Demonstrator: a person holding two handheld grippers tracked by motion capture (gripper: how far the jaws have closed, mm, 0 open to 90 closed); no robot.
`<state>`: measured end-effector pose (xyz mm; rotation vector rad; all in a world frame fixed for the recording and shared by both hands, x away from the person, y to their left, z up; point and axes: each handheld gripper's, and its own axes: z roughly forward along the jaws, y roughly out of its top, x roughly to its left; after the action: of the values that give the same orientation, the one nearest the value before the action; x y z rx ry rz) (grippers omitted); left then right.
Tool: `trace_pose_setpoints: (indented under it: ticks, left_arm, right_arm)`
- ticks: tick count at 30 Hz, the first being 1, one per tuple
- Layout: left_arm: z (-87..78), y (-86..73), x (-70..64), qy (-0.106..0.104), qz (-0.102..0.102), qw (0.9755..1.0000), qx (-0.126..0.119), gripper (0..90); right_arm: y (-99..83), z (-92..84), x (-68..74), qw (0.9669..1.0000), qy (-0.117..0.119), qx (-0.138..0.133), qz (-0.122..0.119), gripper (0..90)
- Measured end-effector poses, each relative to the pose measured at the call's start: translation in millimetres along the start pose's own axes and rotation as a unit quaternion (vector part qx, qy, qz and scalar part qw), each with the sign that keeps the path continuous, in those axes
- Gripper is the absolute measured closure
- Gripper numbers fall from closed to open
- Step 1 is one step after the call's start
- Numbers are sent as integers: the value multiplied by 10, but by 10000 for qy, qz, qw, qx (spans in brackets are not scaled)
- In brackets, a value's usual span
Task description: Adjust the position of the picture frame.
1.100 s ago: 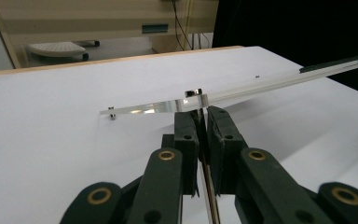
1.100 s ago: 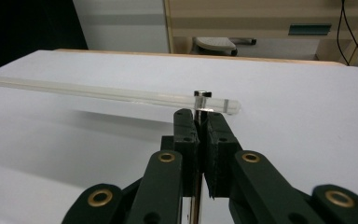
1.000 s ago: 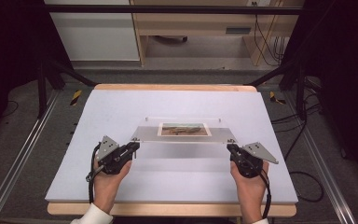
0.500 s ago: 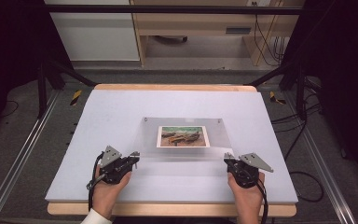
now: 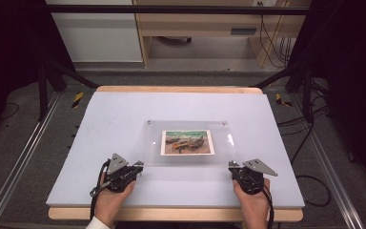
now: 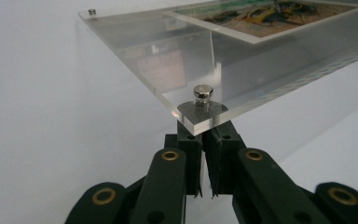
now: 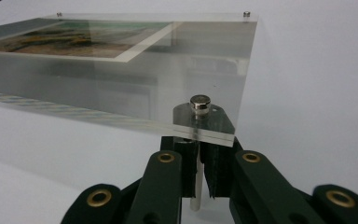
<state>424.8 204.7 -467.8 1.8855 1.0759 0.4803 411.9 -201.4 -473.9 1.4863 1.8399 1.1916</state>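
**Clear frame held at both near corners**

Pale table (image 5: 100,124) fills the middle of the room, dark floor and rails around it. At the left, the left gripper (image 5: 137,168) has its jaws pinched narrow under the near-left corner of the acrylic photo frame (image 5: 228,136), beneath a metal stud (image 6: 203,91). Centre, a small picture (image 5: 187,142) sits inside the frame. At the right, the right gripper (image 5: 232,168) is closed on the leg beneath the near-right stud (image 7: 200,102).

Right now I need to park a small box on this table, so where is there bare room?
The white table is bare left, right and beyond the acrylic frame. The near edge is crowded: the left gripper and right gripper grip posts under the frame's near corners.
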Motion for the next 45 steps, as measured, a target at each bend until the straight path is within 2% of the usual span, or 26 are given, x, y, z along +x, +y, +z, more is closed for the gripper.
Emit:
trace_pose_setpoints:
  ticks: [7,23,25,26,28,32,34,38,39,41,45]
  left_arm:
    - [17,-15,-18,-42,8,9999,112,840]
    - [26,-15,-18,-52,79,9999,138,831]
    - [28,-12,-17,-87,79,9998,128,779]
    - [34,-9,-22,-77,83,9999,123,738]
    - [22,-7,-23,-41,121,9998,140,639]
    - [-29,0,-17,-105,53,9999,83,489]
    - [-48,1,-3,-205,-22,9997,95,413]
    - [-99,15,34,-392,-185,9990,60,286]
    - [-115,21,41,-507,-208,9984,108,259]
    - [-165,25,46,-672,-210,9974,138,191]
    - [-244,67,63,-769,-84,9970,-26,101]
  right_arm:
    - [-22,20,-20,9999,-3,109,13,848]
    - [-21,26,-39,9999,30,125,9,824]
    - [-15,23,-45,9999,51,149,-30,768]
    - [-11,18,-48,9998,4,156,-80,715]
    - [-9,3,-57,9997,70,199,-116,601]
    - [-19,-49,-52,9987,200,373,-277,436]
    - [-19,-84,-51,9985,155,397,-345,370]
    - [-1,-167,-80,9986,216,355,-317,260]
    - [1,-179,-84,9986,222,368,-297,240]
    - [8,-217,-103,9987,259,330,-296,210]
    - [56,-305,-119,9991,337,143,-232,158]
